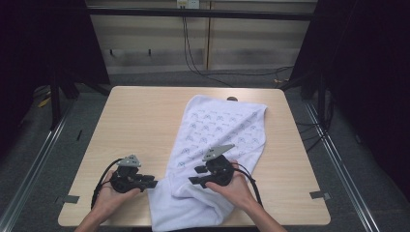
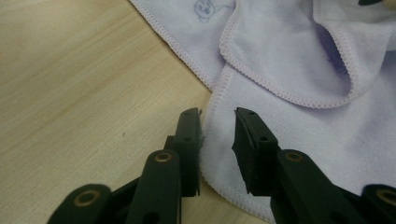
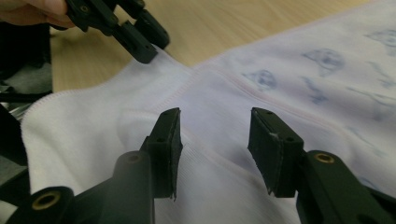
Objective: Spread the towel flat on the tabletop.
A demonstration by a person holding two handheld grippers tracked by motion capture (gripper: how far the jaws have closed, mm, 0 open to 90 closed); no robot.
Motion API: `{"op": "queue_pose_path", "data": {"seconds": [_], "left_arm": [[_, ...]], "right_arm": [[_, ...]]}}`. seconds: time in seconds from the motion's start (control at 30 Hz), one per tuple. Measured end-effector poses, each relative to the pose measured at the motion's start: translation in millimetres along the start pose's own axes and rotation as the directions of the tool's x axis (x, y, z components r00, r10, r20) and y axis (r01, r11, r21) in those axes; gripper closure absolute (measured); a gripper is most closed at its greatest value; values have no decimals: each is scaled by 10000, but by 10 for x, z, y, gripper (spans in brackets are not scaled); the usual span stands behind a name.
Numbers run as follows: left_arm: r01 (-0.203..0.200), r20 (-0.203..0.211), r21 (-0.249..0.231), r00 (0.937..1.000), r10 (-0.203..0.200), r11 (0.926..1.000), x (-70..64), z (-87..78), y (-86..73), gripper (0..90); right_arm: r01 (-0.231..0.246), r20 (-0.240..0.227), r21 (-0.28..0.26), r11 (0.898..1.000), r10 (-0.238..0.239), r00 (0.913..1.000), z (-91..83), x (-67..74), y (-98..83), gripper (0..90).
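A white towel (image 1: 220, 133) with a faint blue print lies lengthwise on the wooden table (image 1: 135, 121), its near end rumpled and folded over at the table's front edge. My left gripper (image 1: 153, 184) is at the towel's left hem; its jaws are open and straddle the stitched edge (image 2: 211, 135). My right gripper (image 1: 194, 176) hovers over the rumpled near part, open, with towel (image 3: 219, 154) below the gap. The left gripper (image 3: 140, 39) also appears at the top left of the right gripper view, touching the towel's edge.
The table's left half is bare wood. Grey tape marks (image 1: 319, 195) sit near the front corners. Cables (image 1: 203, 72) run across the floor behind the table, and dark curtains stand on both sides.
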State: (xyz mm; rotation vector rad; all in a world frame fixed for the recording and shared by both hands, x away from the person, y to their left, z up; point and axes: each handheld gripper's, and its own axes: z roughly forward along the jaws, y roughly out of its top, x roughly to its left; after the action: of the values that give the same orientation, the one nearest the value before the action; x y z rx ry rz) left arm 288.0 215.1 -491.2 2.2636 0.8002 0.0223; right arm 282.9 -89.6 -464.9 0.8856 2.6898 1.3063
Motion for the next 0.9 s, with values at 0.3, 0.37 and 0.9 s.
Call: {"op": "queue_pose_path", "data": {"seconds": [0.3, 0.37, 0.9], "left_arm": [[-510, -657, 38, 9965, 511, 9987, -57, 15, -11, 881], [-353, -533, -92, 9980, 348, 9993, -41, 15, -18, 883], [74, -293, -900, 9995, -101, 9959, -22, -50, 34, 884]], "right_arm": [[-36, -207, 462, 9989, 45, 9998, 560, -55, 243, 533], [221, -162, 678, 9975, -210, 9996, 656, -31, 233, 558], [-329, 277, -345, 9989, 338, 9990, 141, -159, 56, 741]]}}
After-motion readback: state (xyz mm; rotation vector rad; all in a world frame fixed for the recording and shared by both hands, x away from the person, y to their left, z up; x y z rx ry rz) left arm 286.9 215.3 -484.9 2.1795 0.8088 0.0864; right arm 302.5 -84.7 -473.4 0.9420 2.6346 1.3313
